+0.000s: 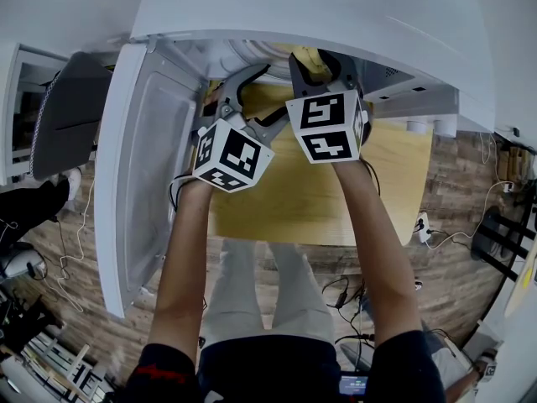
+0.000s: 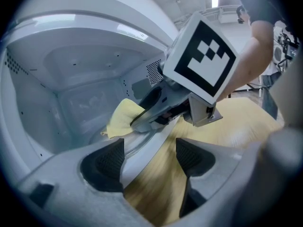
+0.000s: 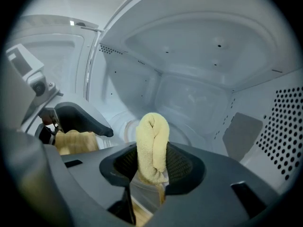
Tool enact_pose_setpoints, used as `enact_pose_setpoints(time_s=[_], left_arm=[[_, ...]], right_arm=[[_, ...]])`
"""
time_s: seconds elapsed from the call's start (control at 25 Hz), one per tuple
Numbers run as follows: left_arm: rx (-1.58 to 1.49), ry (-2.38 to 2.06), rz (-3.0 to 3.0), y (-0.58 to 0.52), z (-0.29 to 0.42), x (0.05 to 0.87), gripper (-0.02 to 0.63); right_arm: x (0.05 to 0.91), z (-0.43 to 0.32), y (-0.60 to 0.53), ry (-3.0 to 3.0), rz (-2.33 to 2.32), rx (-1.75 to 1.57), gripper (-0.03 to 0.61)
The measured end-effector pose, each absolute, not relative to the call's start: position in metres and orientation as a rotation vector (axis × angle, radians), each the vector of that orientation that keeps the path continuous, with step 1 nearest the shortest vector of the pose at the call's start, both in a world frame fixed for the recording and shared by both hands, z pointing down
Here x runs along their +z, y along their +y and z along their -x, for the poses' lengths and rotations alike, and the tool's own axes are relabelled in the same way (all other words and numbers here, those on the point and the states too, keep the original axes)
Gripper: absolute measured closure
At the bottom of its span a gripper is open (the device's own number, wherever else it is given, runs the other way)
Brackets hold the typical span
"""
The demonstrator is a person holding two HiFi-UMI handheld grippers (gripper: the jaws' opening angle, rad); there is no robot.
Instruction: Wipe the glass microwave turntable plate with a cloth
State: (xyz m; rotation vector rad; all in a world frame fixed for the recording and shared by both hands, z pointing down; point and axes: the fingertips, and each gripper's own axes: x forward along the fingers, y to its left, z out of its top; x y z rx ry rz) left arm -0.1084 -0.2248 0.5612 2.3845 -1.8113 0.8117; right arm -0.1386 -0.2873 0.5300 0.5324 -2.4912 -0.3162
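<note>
Both grippers reach into the open microwave [image 1: 336, 7], its door [image 1: 126, 183] swung out at the left.

Right gripper view: right gripper [image 3: 152, 162] fingers clamped on a rolled yellow cloth [image 3: 152, 141], inside the cavity.

Left gripper view alone shows the left gripper [image 2: 149, 157] at the microwave's front sill, fingers apart, gripping nothing. The glass plate's rim [image 2: 141, 143] lies on the cavity floor, under the cloth.

Head view: wooden tabletop [image 1: 394, 175] below the microwave.
</note>
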Motion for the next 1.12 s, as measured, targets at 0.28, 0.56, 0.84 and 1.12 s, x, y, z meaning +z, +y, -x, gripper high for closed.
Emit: enact_pose_setpoints(time_s=[0.28, 0.56, 0.84, 1.12], left_arm=[[0.827, -1.811, -2.384, -0.225, 0.108, 0.562, 0.276], [0.814, -1.815, -2.378, -0.225, 0.109, 0.561, 0.276], [0.815, -1.825, -2.36, -0.224, 0.112, 0.561, 0.276], [0.804, -1.835, -2.359, -0.225, 0.113, 0.561, 0.276]], right_arm=[[0.529, 0.129, -0.297, -2.477, -0.618, -0.292, 0.428], [0.53, 0.129, -0.297, -2.476, -0.62, -0.283, 0.428], [0.531, 0.132, -0.293, -2.481, -0.58, -0.265, 0.428], [0.531, 0.136, -0.287, -2.494, -0.512, -0.277, 0.43]])
